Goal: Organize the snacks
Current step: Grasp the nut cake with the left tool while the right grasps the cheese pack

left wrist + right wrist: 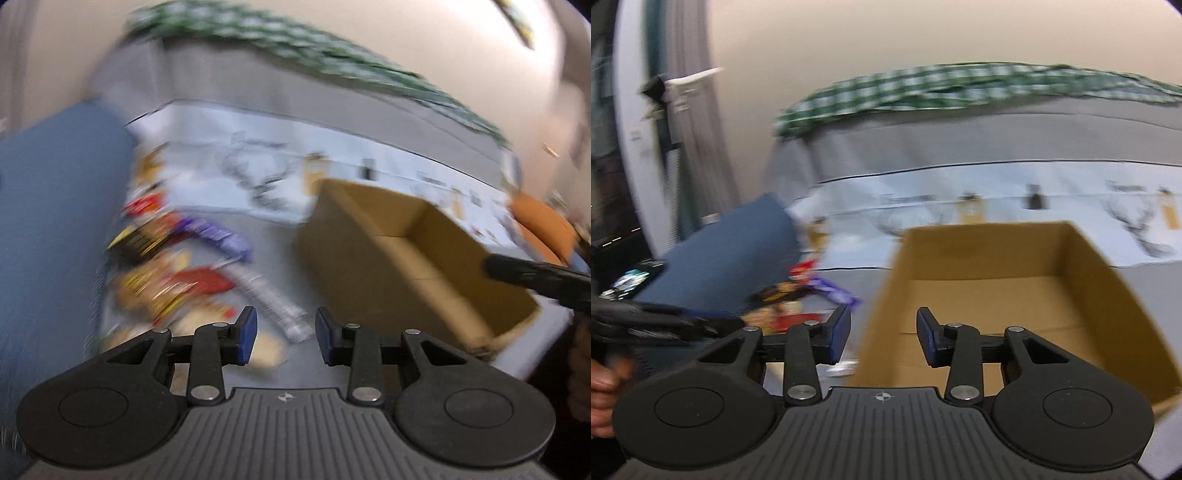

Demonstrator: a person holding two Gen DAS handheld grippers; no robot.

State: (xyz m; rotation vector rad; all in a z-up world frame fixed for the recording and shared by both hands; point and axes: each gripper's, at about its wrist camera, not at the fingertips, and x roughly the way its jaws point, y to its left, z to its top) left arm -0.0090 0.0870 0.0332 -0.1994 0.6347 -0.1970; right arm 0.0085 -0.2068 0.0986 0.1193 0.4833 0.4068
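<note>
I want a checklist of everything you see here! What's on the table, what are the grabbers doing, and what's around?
Surface: grey tabletop, blurred by motion.
Job's things: pile of snack packets left of an open cardboard box; the box looks empty.
Clutter: white printed sheet behind the snacks; blue panel on the left.
Grippers: left gripper open, holding nothing, above the snacks' edge; right gripper open, holding nothing, at the box's left wall.
Cables: nothing seen.
Surroundings: green checked cloth on a grey ledge, beige wall behind.
</note>
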